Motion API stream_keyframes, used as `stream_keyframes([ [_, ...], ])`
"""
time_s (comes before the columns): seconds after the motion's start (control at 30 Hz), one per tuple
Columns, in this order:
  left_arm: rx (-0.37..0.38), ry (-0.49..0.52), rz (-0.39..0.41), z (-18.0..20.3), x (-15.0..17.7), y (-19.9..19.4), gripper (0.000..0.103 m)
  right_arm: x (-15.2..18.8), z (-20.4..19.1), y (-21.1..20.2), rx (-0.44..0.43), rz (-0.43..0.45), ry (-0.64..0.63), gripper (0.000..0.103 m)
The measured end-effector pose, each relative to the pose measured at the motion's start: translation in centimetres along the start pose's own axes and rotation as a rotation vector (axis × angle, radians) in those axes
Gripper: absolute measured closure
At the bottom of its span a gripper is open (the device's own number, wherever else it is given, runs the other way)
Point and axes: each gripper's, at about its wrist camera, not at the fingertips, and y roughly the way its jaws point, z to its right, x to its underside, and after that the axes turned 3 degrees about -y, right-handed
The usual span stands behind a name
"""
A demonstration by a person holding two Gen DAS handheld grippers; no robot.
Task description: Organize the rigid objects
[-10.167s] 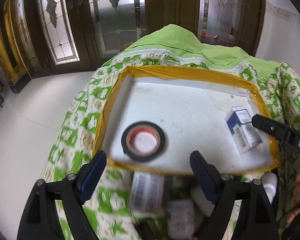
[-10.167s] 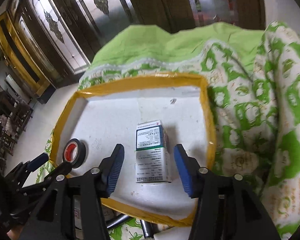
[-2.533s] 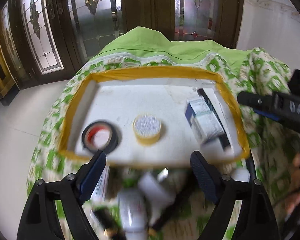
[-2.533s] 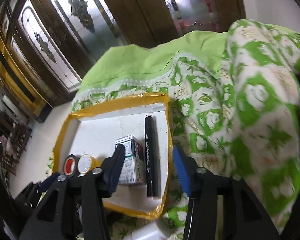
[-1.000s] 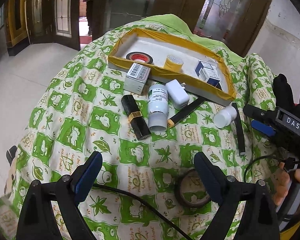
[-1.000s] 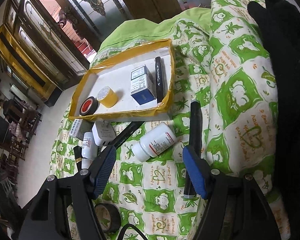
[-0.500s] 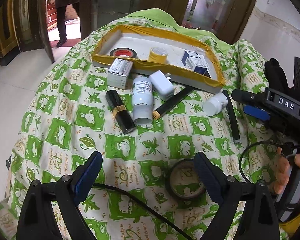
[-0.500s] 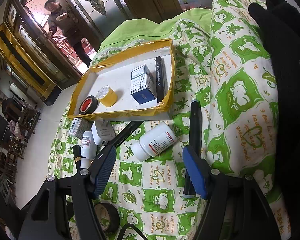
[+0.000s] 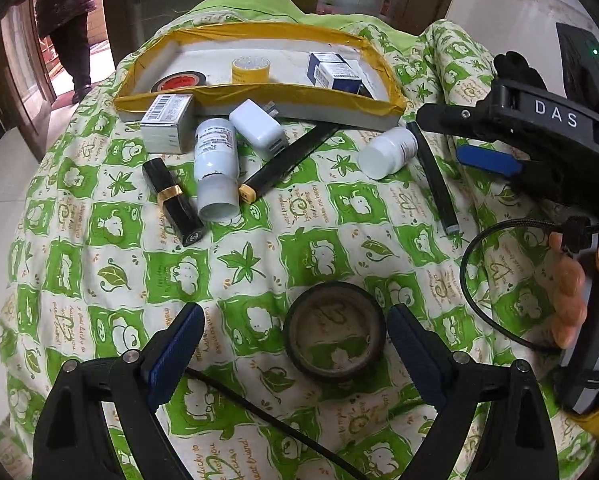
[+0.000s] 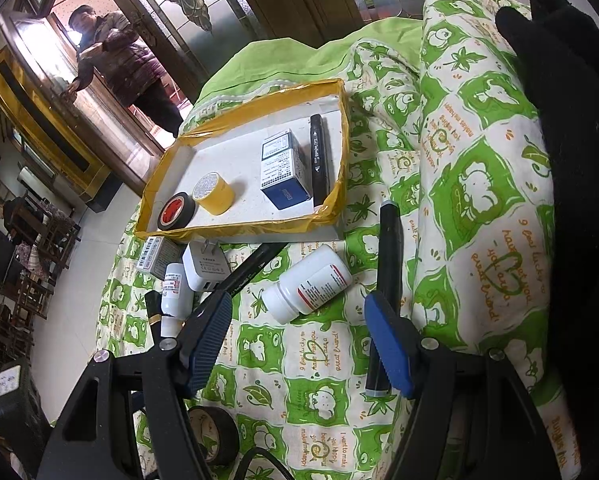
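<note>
Both grippers open over the green-and-white quilt (image 9: 259, 264); loose items lay short of the tray.

My left gripper (image 9: 291, 344) stood wide, nothing gripped, a dark tape roll (image 9: 335, 336) between its fingers. My right gripper (image 10: 299, 344), marked "DAS", also gaped empty near the white pill bottle (image 10: 311, 280) and a black pen (image 10: 387, 264). The yellow-taped tray (image 10: 339, 200) held red-cored tape (image 10: 175, 210), yellow tape (image 10: 213, 194), a blue-white box (image 10: 283, 172), and a marker (image 10: 319, 160). Quilt print read "make my happy"; box labels were too small to read.

Soft daylight, sharp focus, fisheye bending and dark corners.
</note>
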Motion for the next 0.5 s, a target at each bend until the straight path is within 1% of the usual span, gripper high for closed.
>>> stream_keyframes([
  [0.1,0.012,-0.019,0.006,-0.4,0.0,-0.2,0.009,-0.1,0.2,-0.2,-0.005,0.004,0.008,0.034],
  [0.2,0.014,-0.014,-0.002,-0.3,0.0,0.1,0.009,-0.1,0.3,-0.2,-0.01,0.006,0.013,0.034],
  [0.37,0.002,0.039,-0.02,0.8,0.1,0.6,0.009,-0.1,0.1,-0.3,-0.017,0.012,0.013,0.034],
  [0.5,-0.011,0.105,-0.061,2.2,0.2,1.8,0.009,-0.2,-0.1,-0.6,-0.018,0.018,0.005,0.034],
])
